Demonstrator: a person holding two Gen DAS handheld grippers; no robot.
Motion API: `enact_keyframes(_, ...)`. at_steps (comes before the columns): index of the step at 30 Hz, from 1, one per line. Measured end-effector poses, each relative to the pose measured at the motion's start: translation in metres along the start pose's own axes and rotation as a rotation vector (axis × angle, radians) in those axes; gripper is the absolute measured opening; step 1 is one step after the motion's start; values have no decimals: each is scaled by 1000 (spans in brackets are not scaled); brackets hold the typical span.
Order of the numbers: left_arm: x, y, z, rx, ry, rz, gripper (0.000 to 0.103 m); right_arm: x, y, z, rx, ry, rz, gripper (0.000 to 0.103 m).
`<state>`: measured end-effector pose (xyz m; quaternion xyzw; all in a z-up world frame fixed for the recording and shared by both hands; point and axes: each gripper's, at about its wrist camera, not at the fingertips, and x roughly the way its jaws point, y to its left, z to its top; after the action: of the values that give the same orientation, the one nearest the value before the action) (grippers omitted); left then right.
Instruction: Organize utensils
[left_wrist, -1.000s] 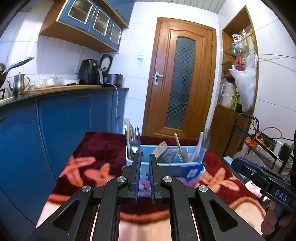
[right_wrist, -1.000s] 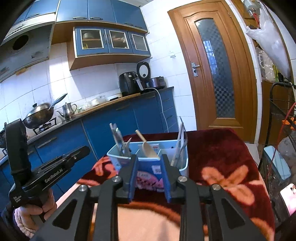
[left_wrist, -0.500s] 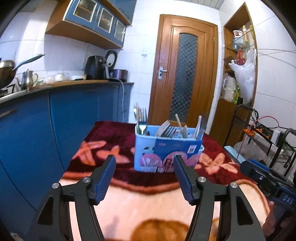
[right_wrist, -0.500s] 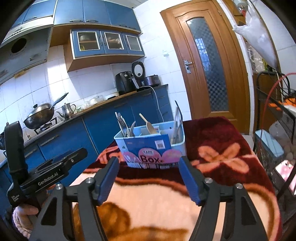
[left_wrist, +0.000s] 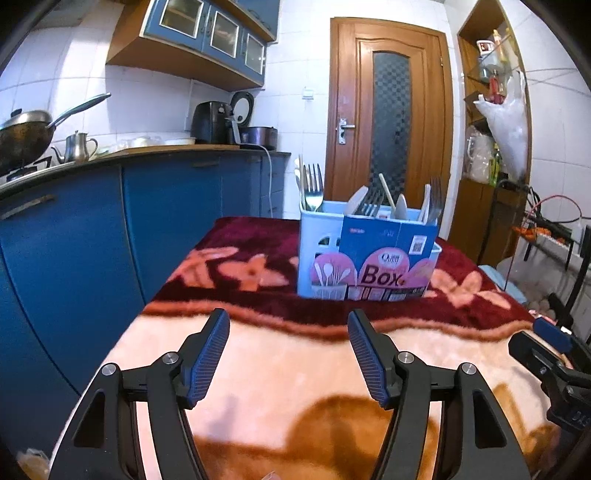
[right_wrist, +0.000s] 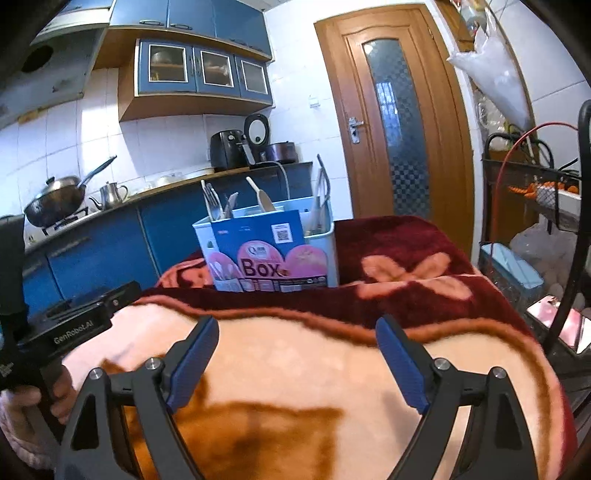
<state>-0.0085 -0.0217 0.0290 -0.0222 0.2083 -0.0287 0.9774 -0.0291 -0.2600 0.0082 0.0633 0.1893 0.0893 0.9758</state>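
Observation:
A light blue utensil box (left_wrist: 369, 258) labelled "Box" stands on the dark red part of the blanketed table (left_wrist: 240, 266). Forks (left_wrist: 314, 184), spoons and a wooden spoon (right_wrist: 260, 195) stick up from its compartments. My left gripper (left_wrist: 288, 315) hovers over the pale part of the blanket, short of the box, open with nothing between its fingers. My right gripper (right_wrist: 297, 321) is likewise short of the box (right_wrist: 269, 254); its jaws are opening and hold nothing. The left gripper's body (right_wrist: 74, 321) and the hand (right_wrist: 22, 406) holding it show at the right wrist view's left edge.
Blue kitchen cabinets (left_wrist: 92, 240) run along the left, their counter carrying a wok (left_wrist: 22, 136), a kettle (left_wrist: 79, 146) and an air fryer (left_wrist: 212, 123). A wooden door (left_wrist: 391, 122) is behind the table. A wire rack with cables (right_wrist: 535, 192) stands close on the right.
Both grippers went from nearly shut to wide open. Both drew back from the box and sank toward the blanket, so the box now looks farther away.

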Motion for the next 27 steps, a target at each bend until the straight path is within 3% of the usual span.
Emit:
enact_keyframes(5,1,-3,-11,12,-15,24,68,-5,-2,-4,-14,-39,-15,90)
enact_keyframes(27,5,-5,-18,19,-8,37,68,-4,2,-6,-25,-43,-33,90)
